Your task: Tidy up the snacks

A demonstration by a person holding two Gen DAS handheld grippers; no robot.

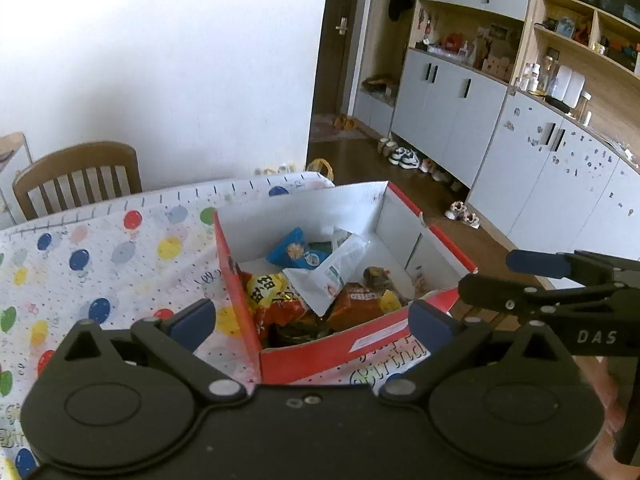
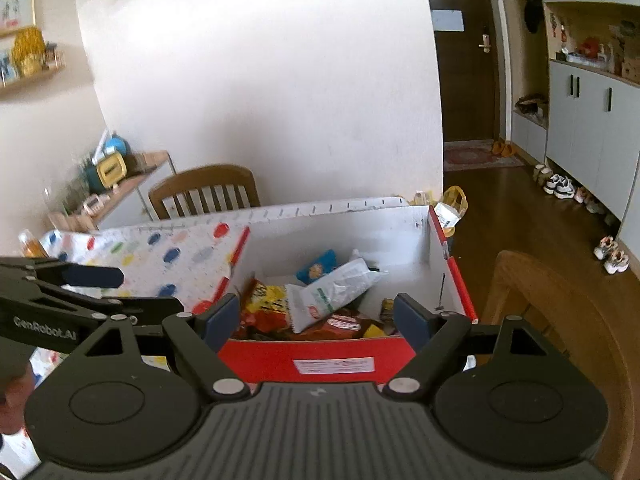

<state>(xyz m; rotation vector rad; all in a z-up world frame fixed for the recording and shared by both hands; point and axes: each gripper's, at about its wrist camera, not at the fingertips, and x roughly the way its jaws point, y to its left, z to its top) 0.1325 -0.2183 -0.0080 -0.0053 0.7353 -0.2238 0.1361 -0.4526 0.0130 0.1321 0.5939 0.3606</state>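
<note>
- A wooden chair (image 1: 76,178) is standing at the far left behind the table (image 1: 100,248), which is wearing a cloth dotted with coloured balloons.
- The left tongs (image 1: 312,316) are hovering above the near edge of the red box (image 1: 320,354) with their blue-padded jaws spread wide and nothing lying between them.
- The red box, white inside, is sitting open on the table's right end; the snacks are lying piled in it.
- In the pile, a yellow-and-red packet (image 1: 268,292) is leaning against the box's left wall, a blue packet (image 1: 292,252) is lying further back, a white packet (image 1: 340,268) is slanting across the middle, and an orange packet (image 1: 360,300) is resting to the right.
- The right tongs (image 2: 316,314) are hanging just beside the left ones, over the box's near wall, jaws likewise standing apart and gripping nothing.
- Grey cabinets (image 1: 452,108) with shoes (image 1: 404,158) lined up below are running along the right wall.
</note>
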